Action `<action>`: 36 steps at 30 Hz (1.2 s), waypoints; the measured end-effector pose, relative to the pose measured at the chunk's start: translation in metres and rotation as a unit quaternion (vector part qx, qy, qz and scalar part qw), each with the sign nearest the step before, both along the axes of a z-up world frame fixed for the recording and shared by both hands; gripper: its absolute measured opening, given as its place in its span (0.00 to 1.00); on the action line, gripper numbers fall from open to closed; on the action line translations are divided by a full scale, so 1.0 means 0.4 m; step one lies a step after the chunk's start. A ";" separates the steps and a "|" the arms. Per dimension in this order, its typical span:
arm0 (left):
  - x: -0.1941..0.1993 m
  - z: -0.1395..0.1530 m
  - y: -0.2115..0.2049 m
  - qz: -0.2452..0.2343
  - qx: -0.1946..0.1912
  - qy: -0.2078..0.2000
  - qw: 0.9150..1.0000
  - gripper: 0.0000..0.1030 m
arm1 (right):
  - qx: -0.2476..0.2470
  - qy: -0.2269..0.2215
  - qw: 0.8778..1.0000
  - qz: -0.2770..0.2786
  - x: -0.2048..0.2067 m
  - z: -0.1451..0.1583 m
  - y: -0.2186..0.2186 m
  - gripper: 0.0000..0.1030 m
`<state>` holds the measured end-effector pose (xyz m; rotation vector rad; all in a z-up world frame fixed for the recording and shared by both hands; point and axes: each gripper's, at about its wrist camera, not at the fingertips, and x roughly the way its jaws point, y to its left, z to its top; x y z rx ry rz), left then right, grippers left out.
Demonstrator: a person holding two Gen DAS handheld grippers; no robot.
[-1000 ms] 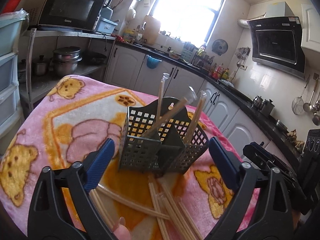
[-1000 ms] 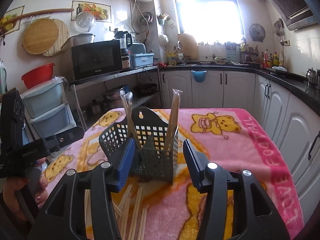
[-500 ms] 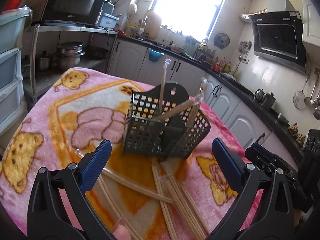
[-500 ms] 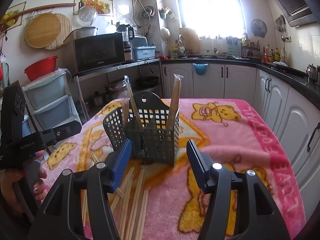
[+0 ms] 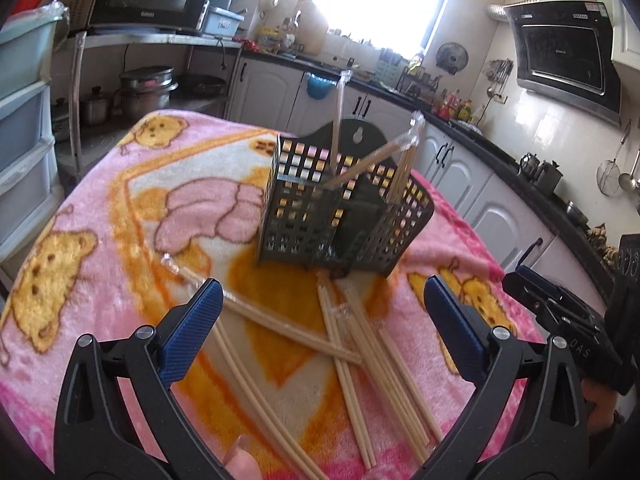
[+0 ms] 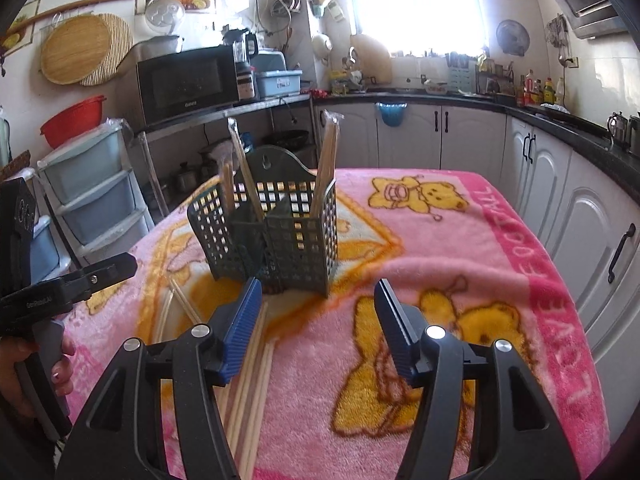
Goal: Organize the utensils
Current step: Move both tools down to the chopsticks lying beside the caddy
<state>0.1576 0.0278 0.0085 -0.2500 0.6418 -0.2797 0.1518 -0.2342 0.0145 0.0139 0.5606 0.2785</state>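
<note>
A dark green mesh utensil holder (image 5: 340,216) stands upright on the pink blanket (image 5: 120,208); it also shows in the right wrist view (image 6: 276,232). A few wrapped chopstick pairs (image 5: 372,160) stand in it. Several loose wooden chopsticks (image 5: 360,352) lie on the blanket in front of it, also in the right wrist view (image 6: 252,376). My left gripper (image 5: 324,328) is open and empty above the loose chopsticks. My right gripper (image 6: 318,328) is open and empty, hovering near the holder's front.
The blanket-covered table's right edge borders white cabinets (image 6: 580,208). Plastic drawers (image 6: 92,196) and a shelf with a microwave (image 6: 188,84) stand left. The right gripper's body (image 5: 568,320) shows at the right of the left wrist view, the left gripper's body (image 6: 68,280) at the left of the right wrist view.
Both grippers have pulled back and up from the holder, so more of the loose chopsticks show below. Both stay open and empty.
</note>
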 end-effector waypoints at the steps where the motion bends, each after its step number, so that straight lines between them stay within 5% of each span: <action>1: -0.001 -0.013 -0.003 0.000 0.002 0.009 1.000 0.90 | -0.002 0.007 1.000 0.003 0.002 -0.008 0.000 0.55; 10: -0.007 -0.124 -0.010 0.000 0.011 0.082 0.997 0.90 | 0.023 0.088 0.996 0.026 0.029 -0.095 0.006 0.54; 16: 0.010 -0.162 0.037 0.022 0.027 0.109 0.993 0.90 | 0.033 0.116 0.991 0.062 0.060 -0.115 0.068 0.45; 26: 0.100 -0.199 0.140 0.033 -0.040 0.168 0.984 0.64 | 0.021 0.154 0.982 0.112 0.140 -0.134 0.202 0.41; 31: 0.136 -0.208 0.162 0.033 -0.071 0.178 0.981 0.62 | 0.009 0.170 0.978 0.118 0.178 -0.163 0.240 0.38; 36: 0.167 -0.209 0.160 0.031 -0.061 0.181 0.981 0.60 | 0.003 0.185 0.975 0.120 0.204 -0.190 0.261 0.37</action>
